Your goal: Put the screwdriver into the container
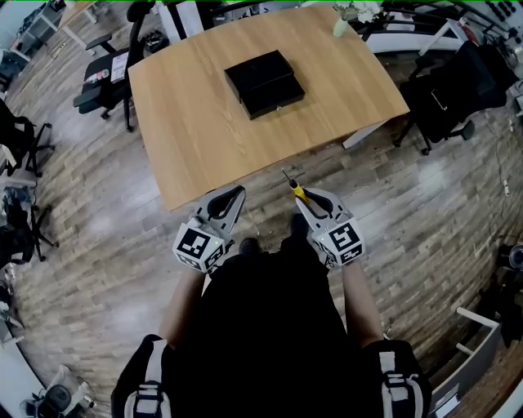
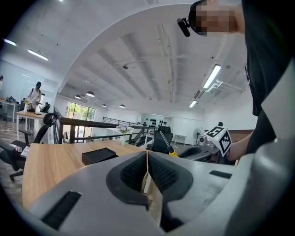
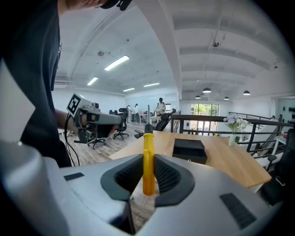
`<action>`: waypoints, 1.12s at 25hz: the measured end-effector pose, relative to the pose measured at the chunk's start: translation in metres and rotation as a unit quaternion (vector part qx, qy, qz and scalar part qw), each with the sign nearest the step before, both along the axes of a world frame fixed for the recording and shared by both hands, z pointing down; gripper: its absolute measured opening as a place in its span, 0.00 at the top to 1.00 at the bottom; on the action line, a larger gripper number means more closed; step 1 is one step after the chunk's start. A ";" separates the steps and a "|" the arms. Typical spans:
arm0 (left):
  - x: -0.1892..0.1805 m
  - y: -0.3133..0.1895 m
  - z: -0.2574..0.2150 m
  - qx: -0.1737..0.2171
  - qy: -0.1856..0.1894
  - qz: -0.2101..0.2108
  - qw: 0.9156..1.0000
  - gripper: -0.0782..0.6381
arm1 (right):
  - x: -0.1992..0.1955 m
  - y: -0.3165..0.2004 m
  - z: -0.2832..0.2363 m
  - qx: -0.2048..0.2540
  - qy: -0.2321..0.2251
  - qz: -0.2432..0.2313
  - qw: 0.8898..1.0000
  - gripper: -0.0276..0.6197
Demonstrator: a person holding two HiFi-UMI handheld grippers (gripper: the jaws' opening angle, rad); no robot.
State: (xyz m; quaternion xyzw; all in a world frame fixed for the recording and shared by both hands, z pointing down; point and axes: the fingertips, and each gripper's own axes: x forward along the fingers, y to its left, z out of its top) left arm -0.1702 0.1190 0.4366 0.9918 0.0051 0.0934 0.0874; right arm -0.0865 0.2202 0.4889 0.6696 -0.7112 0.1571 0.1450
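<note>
My right gripper (image 1: 308,196) (image 3: 147,175) is shut on a screwdriver (image 1: 293,187) (image 3: 148,161) with a yellow handle and black collar; its shaft points toward the table. The black box-shaped container (image 1: 265,82) (image 3: 190,150) (image 2: 98,156) lies in the middle of the wooden table (image 1: 196,122), well ahead of both grippers. My left gripper (image 1: 232,198) (image 2: 147,173) is shut with nothing between its jaws. Both grippers hover just off the table's near edge, over the floor. In the left gripper view the screwdriver (image 2: 171,150) shows at the right.
Black office chairs stand to the left (image 1: 110,77) and right (image 1: 458,90) of the table. A vase of white flowers (image 1: 347,16) sits at the table's far right corner. Wood-plank floor (image 1: 106,220) surrounds the table.
</note>
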 end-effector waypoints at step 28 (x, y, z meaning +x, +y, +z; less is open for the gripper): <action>0.083 0.040 -0.008 0.031 -0.016 -0.173 0.984 0.85 | 0.127 0.012 0.004 0.013 -0.006 -0.157 0.987 0.83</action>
